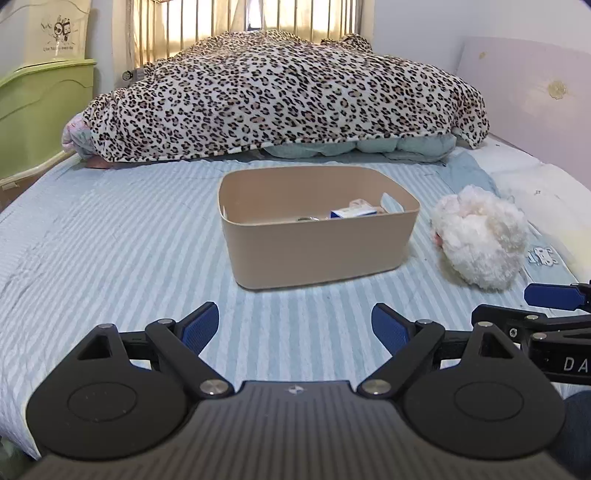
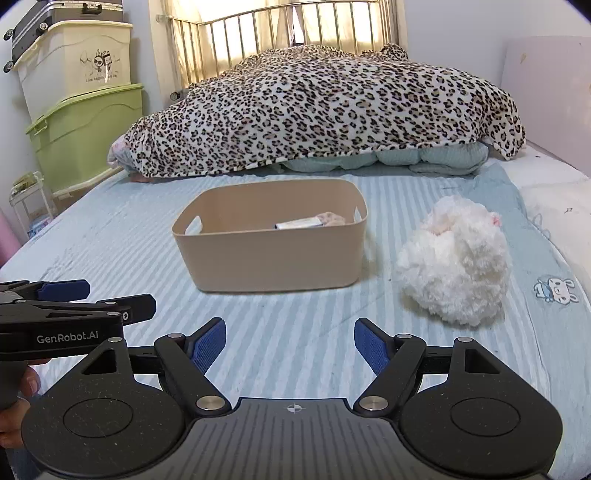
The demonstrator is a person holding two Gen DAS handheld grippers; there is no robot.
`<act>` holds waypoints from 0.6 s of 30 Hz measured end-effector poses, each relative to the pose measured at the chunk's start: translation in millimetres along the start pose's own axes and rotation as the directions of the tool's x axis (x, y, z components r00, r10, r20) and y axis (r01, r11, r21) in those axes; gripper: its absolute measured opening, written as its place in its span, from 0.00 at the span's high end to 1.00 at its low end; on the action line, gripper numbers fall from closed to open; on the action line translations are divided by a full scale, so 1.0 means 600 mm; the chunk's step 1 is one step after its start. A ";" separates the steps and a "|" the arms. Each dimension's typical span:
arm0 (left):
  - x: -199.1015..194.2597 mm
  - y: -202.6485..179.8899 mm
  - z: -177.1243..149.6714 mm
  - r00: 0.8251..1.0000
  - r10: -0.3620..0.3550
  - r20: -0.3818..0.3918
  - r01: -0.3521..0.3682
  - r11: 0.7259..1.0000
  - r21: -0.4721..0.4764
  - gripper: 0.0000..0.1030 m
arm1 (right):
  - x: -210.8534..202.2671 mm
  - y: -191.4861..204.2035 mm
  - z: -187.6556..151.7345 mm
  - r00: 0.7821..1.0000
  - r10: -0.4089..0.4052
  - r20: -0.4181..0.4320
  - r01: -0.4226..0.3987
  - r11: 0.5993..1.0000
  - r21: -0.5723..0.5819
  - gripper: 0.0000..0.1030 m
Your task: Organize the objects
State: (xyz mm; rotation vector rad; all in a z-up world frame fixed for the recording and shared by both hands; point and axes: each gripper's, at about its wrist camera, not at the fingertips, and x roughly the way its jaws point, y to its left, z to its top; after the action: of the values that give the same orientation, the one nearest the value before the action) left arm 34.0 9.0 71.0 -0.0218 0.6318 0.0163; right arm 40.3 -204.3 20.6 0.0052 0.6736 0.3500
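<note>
A tan plastic bin (image 1: 317,254) stands on the striped bed sheet, also in the right wrist view (image 2: 273,258). It holds a small blue and white box (image 1: 352,213) and a few other small items. A fluffy white plush toy (image 1: 482,240) lies on the sheet to the bin's right, also in the right wrist view (image 2: 456,271). My left gripper (image 1: 295,328) is open and empty, hovering above the sheet in front of the bin. My right gripper (image 2: 290,345) is open and empty, in front of the bin and left of the toy.
A leopard-print blanket (image 1: 280,96) covers piled bedding at the far end of the bed. Green and cream storage boxes (image 2: 85,136) stand stacked at the left beside the bed. A pale wall panel (image 1: 528,96) runs along the right. A metal headboard (image 2: 288,26) stands behind.
</note>
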 end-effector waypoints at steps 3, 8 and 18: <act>-0.001 -0.005 -0.007 1.000 -0.005 -0.009 0.005 1.000 0.007 0.12 | -0.003 -0.002 -0.007 1.000 -0.003 -0.004 0.003 1.000 -0.001 0.24; -0.001 -0.013 -0.018 1.000 -0.018 -0.017 0.019 1.000 0.023 0.12 | -0.008 -0.009 -0.017 1.000 -0.007 -0.001 0.007 1.000 -0.007 0.24; -0.003 -0.017 -0.031 0.999 -0.029 -0.031 0.030 0.999 0.024 0.12 | -0.011 -0.018 -0.028 1.000 -0.011 -0.009 0.011 1.000 -0.003 0.24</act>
State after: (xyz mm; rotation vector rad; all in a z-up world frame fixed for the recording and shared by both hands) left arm 21.9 -1.9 57.3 -0.0076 0.6623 -0.0203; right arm 28.7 -218.2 10.0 -0.0030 0.6819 0.3407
